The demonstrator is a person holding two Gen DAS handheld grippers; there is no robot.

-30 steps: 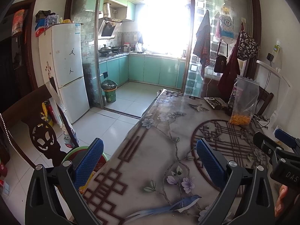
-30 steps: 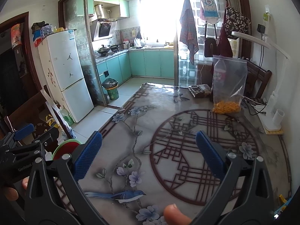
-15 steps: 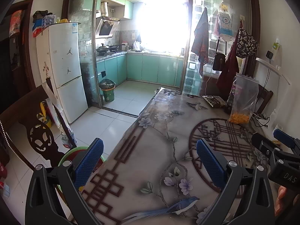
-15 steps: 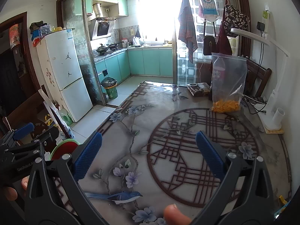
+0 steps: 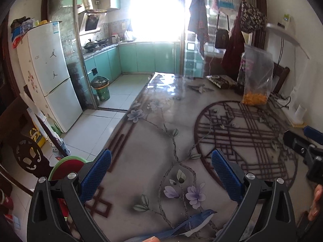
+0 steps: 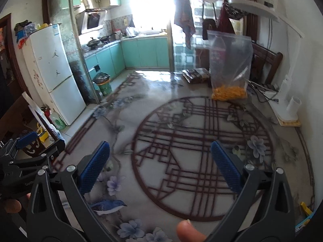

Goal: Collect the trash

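My left gripper (image 5: 161, 176) is open over the near left part of the flower-patterned table (image 5: 153, 141), nothing between its blue pads. My right gripper (image 6: 160, 167) is open too, above the round lattice pattern. A clear zip bag (image 6: 230, 64) with orange bits in its bottom stands at the far right of the table, also the zip bag (image 5: 257, 76) in the left wrist view. A dark wrapper (image 6: 194, 75) lies beside it, the same wrapper (image 5: 221, 80) in the left wrist view. A small yellow scrap (image 6: 305, 208) lies at the near right edge. Each gripper shows in the other's view: right gripper (image 5: 302, 143), left gripper (image 6: 30, 149).
A lined green bin (image 5: 101, 87) stands on the kitchen floor past the glass door. A red-and-green basin (image 5: 66, 166) sits on the floor left of the table. A white fridge (image 5: 48, 70), a carved chair (image 5: 26, 153), a desk lamp (image 6: 286, 104) and cables (image 6: 262, 88) are nearby.
Both grippers have moved forward over the table and tilted down a little; the zip bag and wrapper look closer. Both stay open.
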